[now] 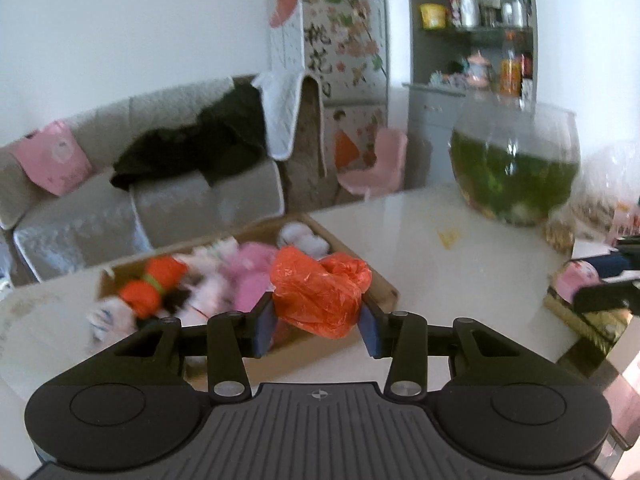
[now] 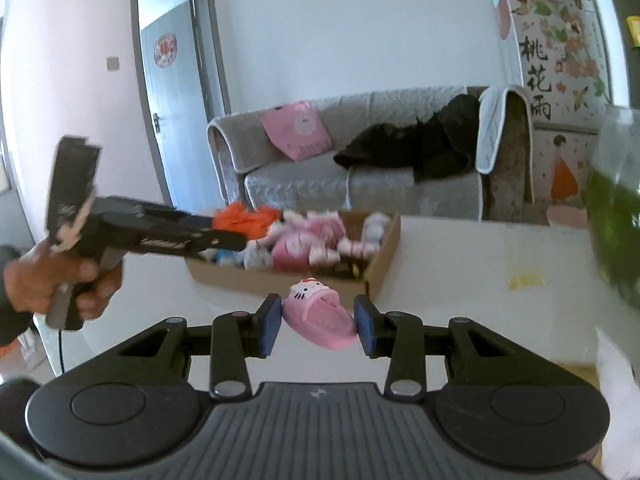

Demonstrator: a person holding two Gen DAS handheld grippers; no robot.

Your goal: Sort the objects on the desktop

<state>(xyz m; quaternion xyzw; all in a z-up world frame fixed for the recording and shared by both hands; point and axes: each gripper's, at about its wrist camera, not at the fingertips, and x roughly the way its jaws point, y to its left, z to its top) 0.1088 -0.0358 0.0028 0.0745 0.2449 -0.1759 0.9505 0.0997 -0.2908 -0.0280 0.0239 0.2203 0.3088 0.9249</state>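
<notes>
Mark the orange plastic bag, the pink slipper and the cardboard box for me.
orange plastic bag (image 1: 318,294), left wrist view, middle of the crumpled plastic.
pink slipper (image 2: 320,316), right wrist view, on its upper strap.
cardboard box (image 2: 280,282), right wrist view, bare front wall.

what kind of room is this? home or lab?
Most likely a home living and dining area: a covered grey sofa behind the white table, a fridge under a floral cover, and a glass fishbowl on the table.

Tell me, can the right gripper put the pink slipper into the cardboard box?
Probably yes. The right gripper holds the pink slipper, and the bare white table lies between it and the open cardboard box; nothing blocks it.
</notes>
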